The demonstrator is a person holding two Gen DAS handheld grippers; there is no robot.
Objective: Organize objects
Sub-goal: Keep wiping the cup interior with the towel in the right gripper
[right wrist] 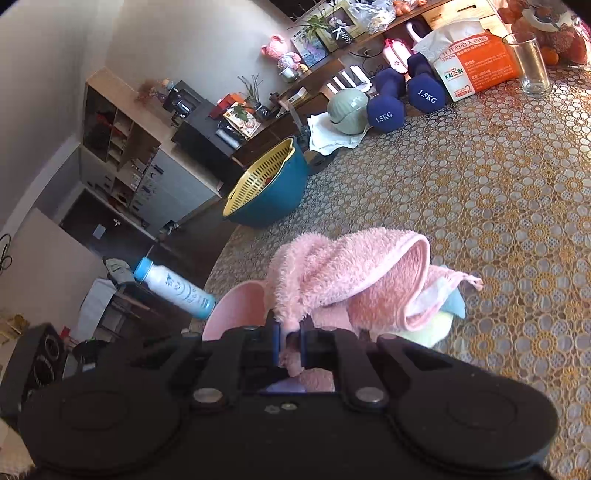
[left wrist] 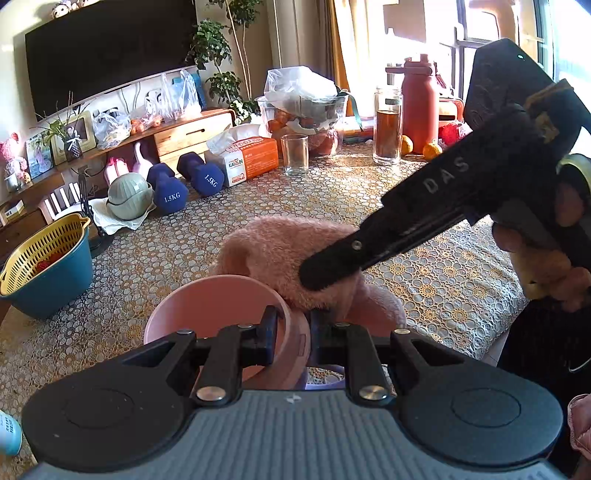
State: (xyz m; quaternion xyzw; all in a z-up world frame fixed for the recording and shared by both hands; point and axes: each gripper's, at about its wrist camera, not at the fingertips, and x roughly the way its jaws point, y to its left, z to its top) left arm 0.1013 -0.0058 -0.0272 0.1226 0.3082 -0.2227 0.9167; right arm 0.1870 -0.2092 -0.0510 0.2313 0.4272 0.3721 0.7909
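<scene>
- Strong daylight pours in through the window (left wrist: 491, 33) at the far right of the left wrist view, which is blown out to white glare.
- The sun lays bright patches on the tablecloth (left wrist: 424, 266) along its right edge; its left side is dimmer.
- Both fisheye views bend straight lines at the edges, with dark corners.
- The right wrist view is evenly lit, slightly soft.

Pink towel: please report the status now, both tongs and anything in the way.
Left tongs shut on pink cup rim. Right tongs shut on pink towel, bunched beside the cup. Way ahead: glass, dumbbells far back.
</scene>
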